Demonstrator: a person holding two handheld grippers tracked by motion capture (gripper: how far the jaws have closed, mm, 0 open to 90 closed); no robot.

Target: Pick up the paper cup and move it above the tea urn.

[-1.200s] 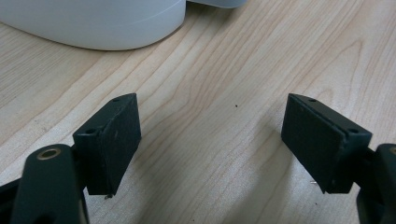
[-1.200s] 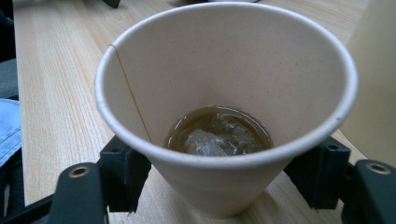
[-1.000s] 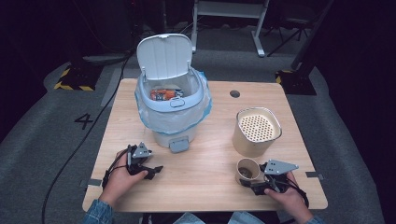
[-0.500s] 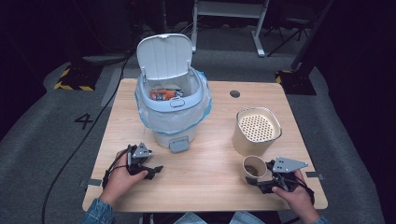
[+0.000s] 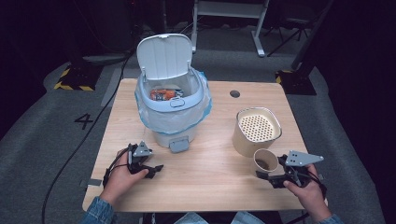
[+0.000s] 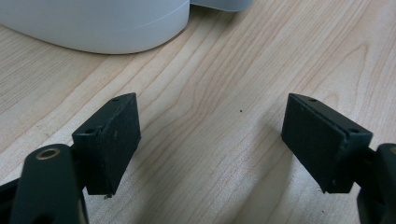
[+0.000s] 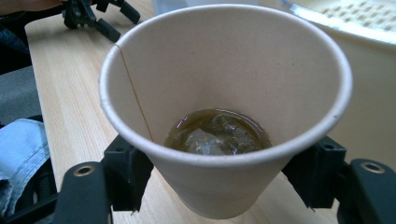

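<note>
A tan paper cup (image 5: 266, 161) hangs a little above the wooden table (image 5: 210, 182) at the front right, with my right gripper (image 5: 268, 170) shut on its lower wall. In the right gripper view the cup (image 7: 224, 84) stands upright between the two jaws of that gripper (image 7: 219, 189) and holds brown liquid with a soaked tea bag (image 7: 212, 135). At the front left my left gripper (image 5: 154, 169) rests on the table in a hand. It is open (image 6: 210, 140), with bare wood between its pads.
A white pedal bin (image 5: 173, 109) with a raised lid and a blue liner stands mid-table, an orange wrapper (image 5: 163, 94) inside. Just behind the cup sits a beige canister (image 5: 257, 128) with a perforated top. A cable hole (image 5: 235, 93) lies at the back.
My right gripper has lifted the cup off the table and carried it a little to the right, closer to the canister. The left gripper has stayed put.
</note>
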